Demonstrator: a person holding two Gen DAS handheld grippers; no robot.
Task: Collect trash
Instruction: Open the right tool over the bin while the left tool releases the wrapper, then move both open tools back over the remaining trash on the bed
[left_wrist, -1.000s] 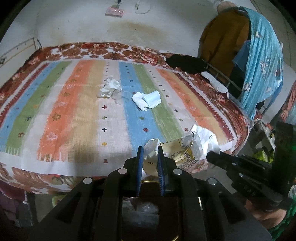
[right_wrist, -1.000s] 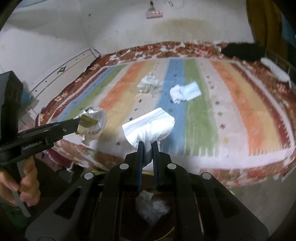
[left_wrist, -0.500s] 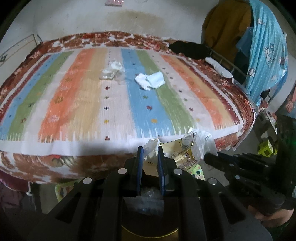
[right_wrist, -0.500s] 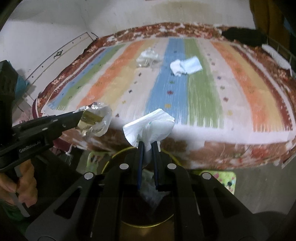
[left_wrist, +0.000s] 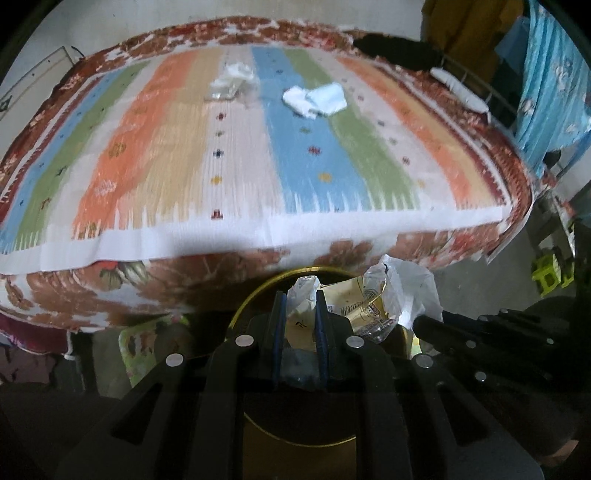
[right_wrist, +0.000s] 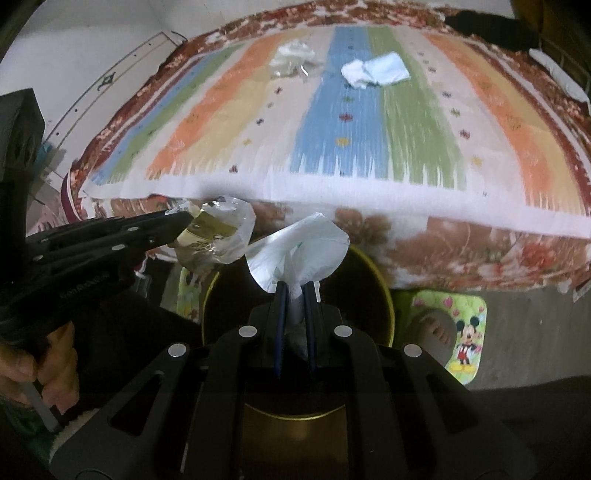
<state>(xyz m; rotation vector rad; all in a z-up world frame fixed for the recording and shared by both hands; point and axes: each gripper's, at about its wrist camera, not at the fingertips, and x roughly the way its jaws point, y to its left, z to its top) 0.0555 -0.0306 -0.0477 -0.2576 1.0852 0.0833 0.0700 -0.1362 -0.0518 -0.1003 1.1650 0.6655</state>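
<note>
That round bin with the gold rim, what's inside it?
The bin looks dark inside; crumpled clear plastic shows between the right gripper fingers. The rest is hidden by both grippers.

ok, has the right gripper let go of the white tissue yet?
No, the right gripper is shut on the white tissue, holding it above the gold-rimmed bin.

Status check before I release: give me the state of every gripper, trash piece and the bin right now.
Left gripper: shut on crinkled clear-and-yellow plastic wrapper, above the bin.
Right gripper: shut on white crumpled tissue, above the bin.
Round dark gold-rimmed bin: open, upright on the floor beside the bed.
Crumpled clear plastic wrapper: lying on the bed, uncollected.
White and pale blue tissue wad: lying on the bed, uncollected.
</note>
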